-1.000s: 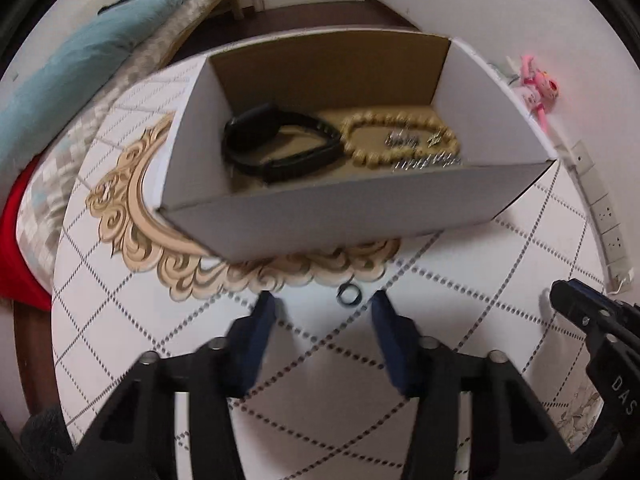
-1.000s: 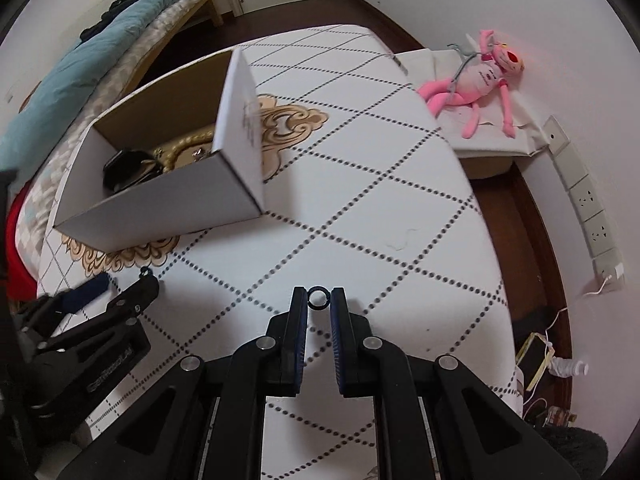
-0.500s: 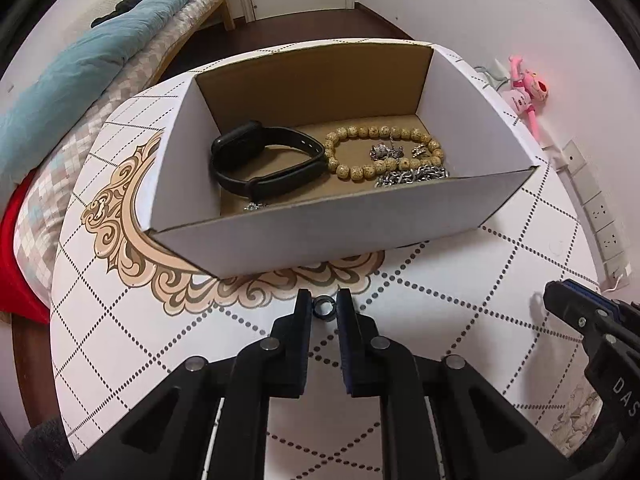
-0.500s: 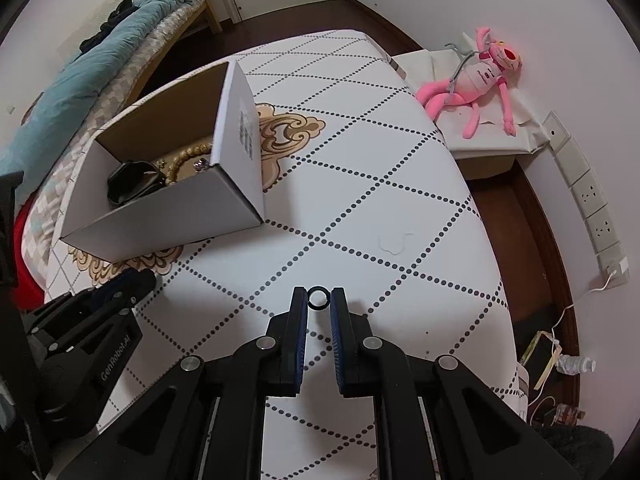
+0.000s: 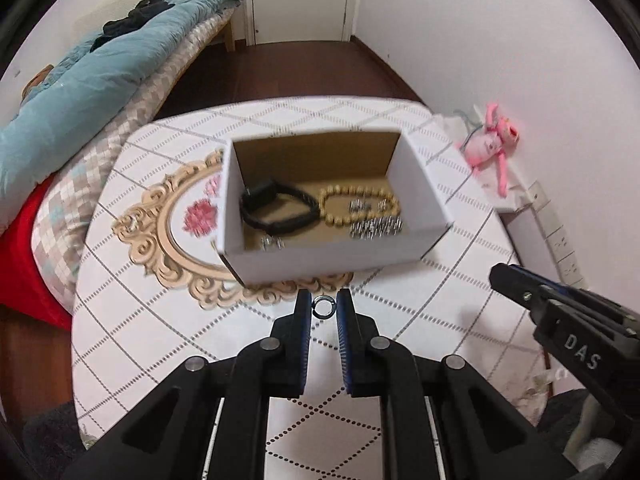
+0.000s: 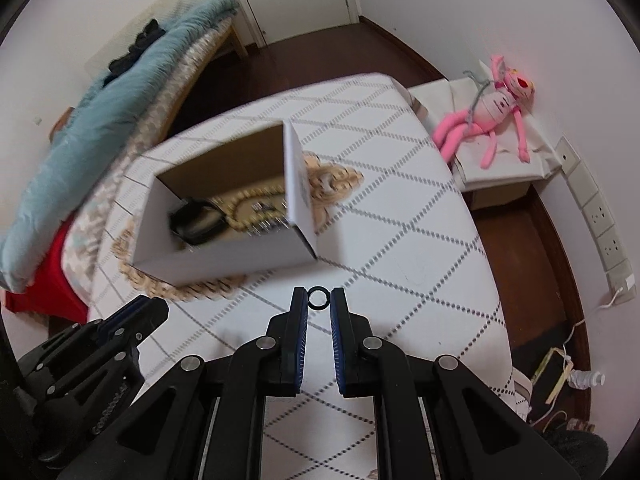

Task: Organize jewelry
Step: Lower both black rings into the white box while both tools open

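The left claw point(image 5: 323, 307) is nearly closed, its two blue-padded fingers pinching a small dark metal ring point(image 5: 323, 307) that stands upright between the tips. The right claw point(image 6: 319, 298) is drawn in just as far and grips a second small dark ring point(image 6: 319, 297) the same way, a thin round band seen face-on, with the cloth showing through its hole.

Both claws hang above the bench point(image 5: 420, 292), a round top under a white cloth with dotted grey diamond lines and a beige scroll ornament.

Just ahead of the left claw sits an open white cardboard box point(image 5: 320, 262) with a brown inside. It holds a black wristband point(image 5: 276, 208) on the left, a tan beaded bracelet point(image 5: 360, 206) to its right, and some small silver pieces point(image 5: 376, 227) lying within and in front of the beads. From the right claw the same box lies ahead and to the left.

Farther out, a pink plush toy point(image 6: 488, 112) lies on a low white stand to the right, and a light blue quilt point(image 5: 80, 92) covers a bed to the left.
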`<action>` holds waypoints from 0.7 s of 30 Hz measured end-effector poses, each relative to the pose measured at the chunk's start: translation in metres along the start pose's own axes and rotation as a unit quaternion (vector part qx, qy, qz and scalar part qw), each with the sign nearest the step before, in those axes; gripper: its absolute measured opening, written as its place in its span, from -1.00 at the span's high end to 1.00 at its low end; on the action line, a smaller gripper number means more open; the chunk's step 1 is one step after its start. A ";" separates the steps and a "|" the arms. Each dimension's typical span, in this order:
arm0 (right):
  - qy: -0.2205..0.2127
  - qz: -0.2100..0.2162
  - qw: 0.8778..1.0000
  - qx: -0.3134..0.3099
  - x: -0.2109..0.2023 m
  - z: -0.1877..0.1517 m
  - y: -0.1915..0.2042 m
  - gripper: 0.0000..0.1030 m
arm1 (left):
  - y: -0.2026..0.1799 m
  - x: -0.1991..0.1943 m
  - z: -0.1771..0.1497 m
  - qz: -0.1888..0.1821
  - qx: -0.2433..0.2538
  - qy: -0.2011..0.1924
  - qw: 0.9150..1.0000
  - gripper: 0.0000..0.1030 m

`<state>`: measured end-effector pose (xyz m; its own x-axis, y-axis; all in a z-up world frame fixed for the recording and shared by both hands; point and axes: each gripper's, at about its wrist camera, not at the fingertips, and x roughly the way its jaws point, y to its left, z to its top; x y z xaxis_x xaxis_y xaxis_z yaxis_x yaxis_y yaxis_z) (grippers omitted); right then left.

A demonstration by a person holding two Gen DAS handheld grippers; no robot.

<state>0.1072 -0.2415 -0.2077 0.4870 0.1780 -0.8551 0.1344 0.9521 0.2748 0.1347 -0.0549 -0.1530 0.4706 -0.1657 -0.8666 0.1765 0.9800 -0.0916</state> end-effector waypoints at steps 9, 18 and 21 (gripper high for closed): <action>-0.004 0.037 0.999 -0.018 -0.008 0.064 0.029 0.77 | 0.023 0.010 0.060 -0.021 -0.028 0.037 0.999 0.81; 0.064 0.045 0.996 -0.053 0.054 0.123 0.053 0.76 | 0.045 0.063 0.100 -0.021 -0.052 0.101 0.993 0.79; 0.088 0.038 0.994 -0.057 0.071 0.132 0.055 0.76 | 0.047 0.067 0.111 -0.005 -0.051 0.108 0.993 0.76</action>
<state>0.2634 -0.2090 -0.1953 0.3322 0.2814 -0.9002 -0.0013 0.9546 0.2980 0.2706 -0.0326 -0.1613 0.2713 -0.1589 -0.9493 0.0866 0.9863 -0.1403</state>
